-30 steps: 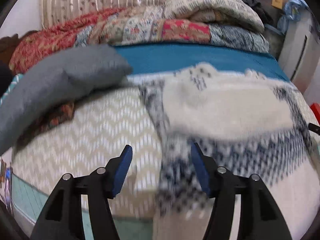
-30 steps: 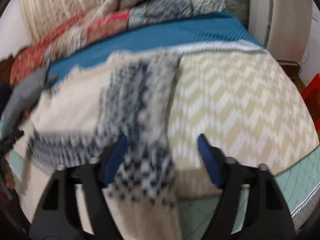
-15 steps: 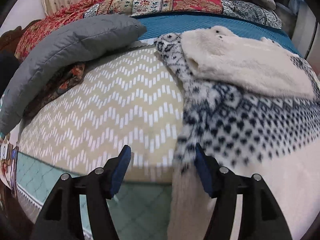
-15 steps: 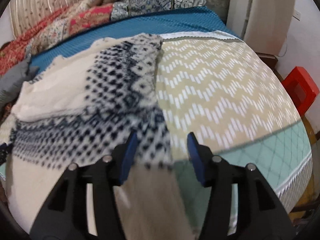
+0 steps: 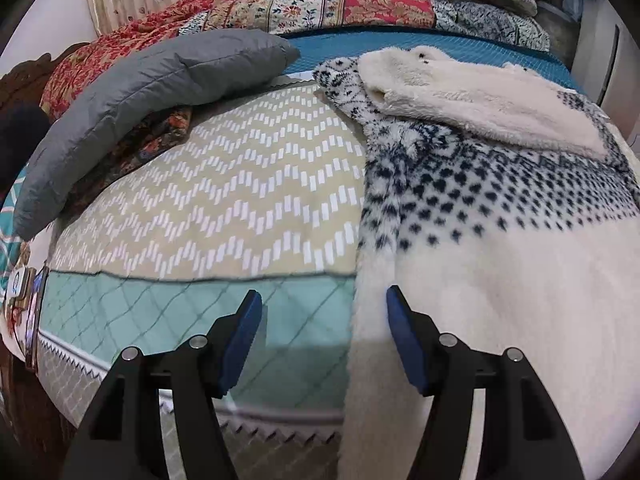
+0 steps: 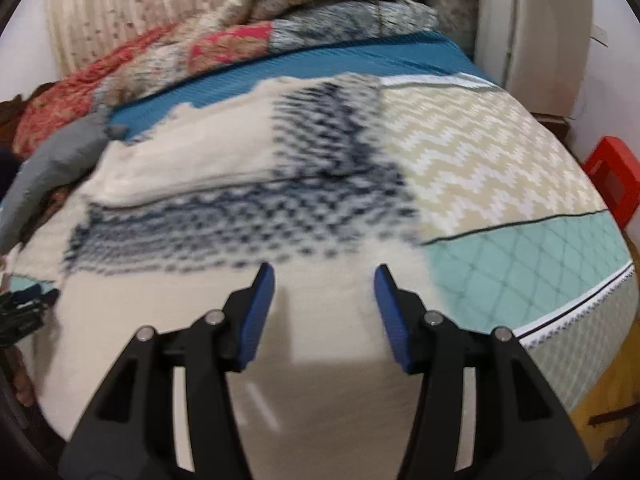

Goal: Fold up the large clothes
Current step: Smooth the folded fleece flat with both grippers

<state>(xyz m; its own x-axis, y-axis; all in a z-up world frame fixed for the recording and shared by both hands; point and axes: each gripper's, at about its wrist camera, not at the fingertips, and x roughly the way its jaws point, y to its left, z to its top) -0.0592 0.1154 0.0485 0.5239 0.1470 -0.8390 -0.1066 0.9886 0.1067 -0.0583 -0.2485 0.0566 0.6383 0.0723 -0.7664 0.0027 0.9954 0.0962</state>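
A large cream fleece sweater with a navy dotted pattern lies spread on the bed, its sleeves folded across the chest; its lower part hangs over the bed's front edge. It also shows in the right wrist view. My left gripper is open and empty, straddling the sweater's left edge near the hem. My right gripper is open and empty, over the cream lower part near the sweater's right edge.
The bed has a beige zigzag and mint quilt. A grey pillow lies at the left. Folded patterned blankets are stacked at the back. A red box and a white cabinet stand at the right.
Both grippers have pulled back toward the bed's front edge, from the patterned chest to the cream hem area. Both stay open.
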